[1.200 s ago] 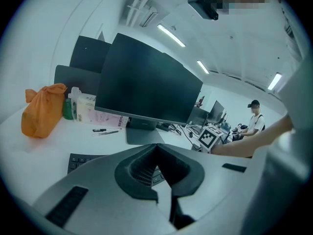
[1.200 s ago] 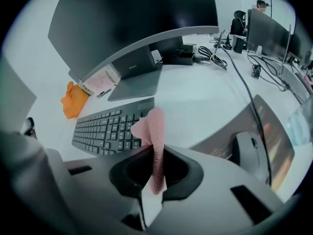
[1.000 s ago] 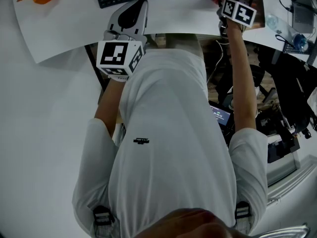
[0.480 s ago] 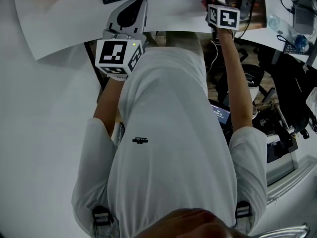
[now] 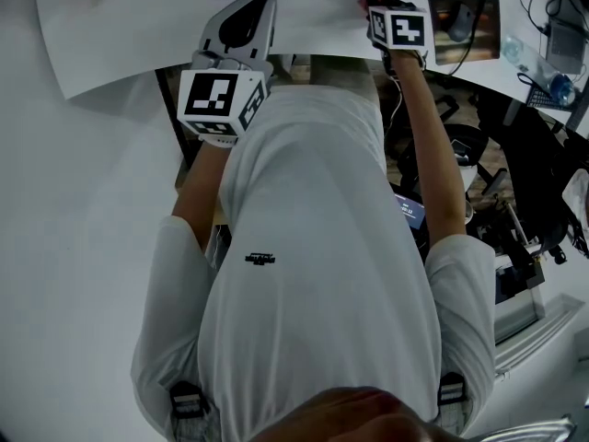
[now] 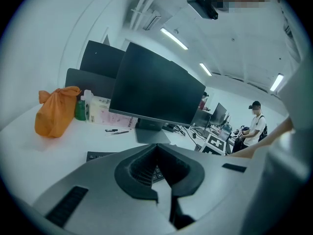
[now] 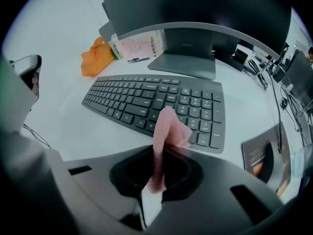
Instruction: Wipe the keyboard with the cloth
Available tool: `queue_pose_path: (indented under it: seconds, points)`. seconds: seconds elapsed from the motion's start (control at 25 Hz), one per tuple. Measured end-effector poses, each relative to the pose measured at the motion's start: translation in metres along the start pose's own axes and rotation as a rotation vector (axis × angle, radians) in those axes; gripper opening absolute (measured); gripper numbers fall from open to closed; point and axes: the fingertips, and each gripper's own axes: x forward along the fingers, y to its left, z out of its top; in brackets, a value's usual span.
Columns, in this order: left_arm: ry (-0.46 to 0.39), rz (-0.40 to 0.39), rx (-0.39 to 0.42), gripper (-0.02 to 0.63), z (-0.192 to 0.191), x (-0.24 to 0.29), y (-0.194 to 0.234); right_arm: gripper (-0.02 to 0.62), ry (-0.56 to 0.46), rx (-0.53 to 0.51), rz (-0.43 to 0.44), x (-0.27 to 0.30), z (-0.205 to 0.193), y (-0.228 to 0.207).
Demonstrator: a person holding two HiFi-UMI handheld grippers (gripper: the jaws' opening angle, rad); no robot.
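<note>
Right gripper (image 7: 155, 182) is pinching limp, light cloth (image 7: 168, 126) by its end near keyboard (image 7: 146, 102); left gripper (image 6: 165, 197) is sitting clenched, empty.

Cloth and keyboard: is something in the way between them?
No. The right tool pinches the cloth right by the keyboard's near edge, and nothing visible lies between them.

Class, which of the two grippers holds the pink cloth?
The right gripper: its jaws pinch the pink mesh cloth near the black keyboard. The left gripper has its jaws shut on nothing.
</note>
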Motion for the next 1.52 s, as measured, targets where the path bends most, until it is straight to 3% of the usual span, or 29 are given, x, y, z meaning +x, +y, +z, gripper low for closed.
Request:
queue_pose_path:
  seconds: [0.52, 0.8, 1.52]
  points:
    - [-0.024, 0.059, -0.04, 0.018, -0.007, -0.026, 0.024, 0.032, 0.037, -0.16, 0.123, 0.023, 0.024, 0.098]
    - [-0.023, 0.163, -0.087, 0.018, -0.022, -0.05, 0.058, 0.032, 0.058, -0.206, 0.231, 0.035, 0.039, 0.154]
    - [-0.067, 0.334, -0.16, 0.018, -0.038, -0.103, 0.099, 0.032, 0.099, -0.326, 0.416, 0.063, 0.071, 0.276]
